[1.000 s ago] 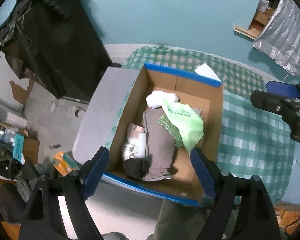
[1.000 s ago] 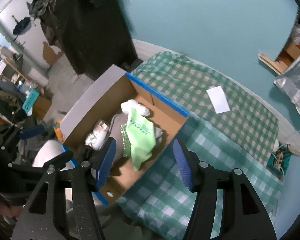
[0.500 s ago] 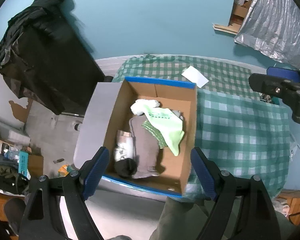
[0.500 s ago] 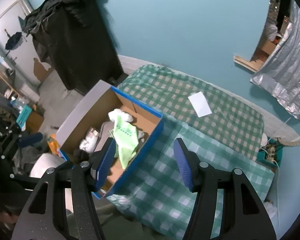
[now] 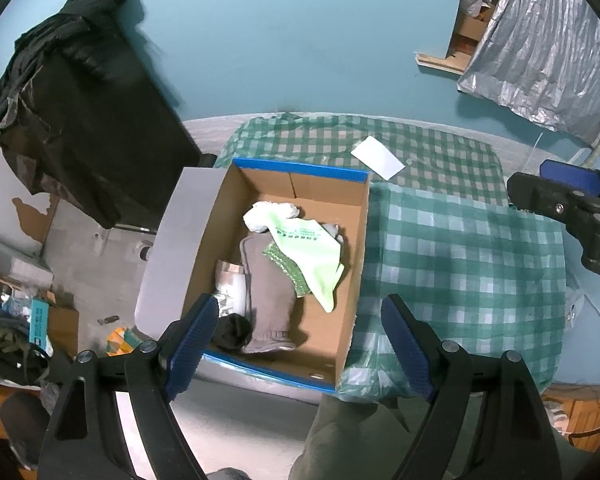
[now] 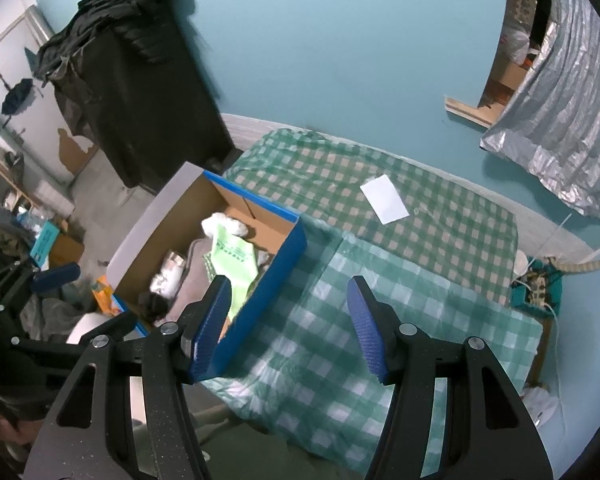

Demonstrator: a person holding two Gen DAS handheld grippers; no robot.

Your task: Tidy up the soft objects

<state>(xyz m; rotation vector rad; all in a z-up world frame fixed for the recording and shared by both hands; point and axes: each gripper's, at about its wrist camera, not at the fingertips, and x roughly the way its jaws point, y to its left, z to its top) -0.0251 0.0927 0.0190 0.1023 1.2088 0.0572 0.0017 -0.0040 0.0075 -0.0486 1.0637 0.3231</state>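
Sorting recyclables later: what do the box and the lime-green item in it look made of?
Box: corrugated cardboard, matte brown inside with visible folds, glossy blue edges. Lime-green item: apparently thin printed fabric, draping limply; it might be a plastic bag instead.

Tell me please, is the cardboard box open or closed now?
Open. The cardboard box has no lid over it, so the light green cloth and the grey cloth inside show from above.
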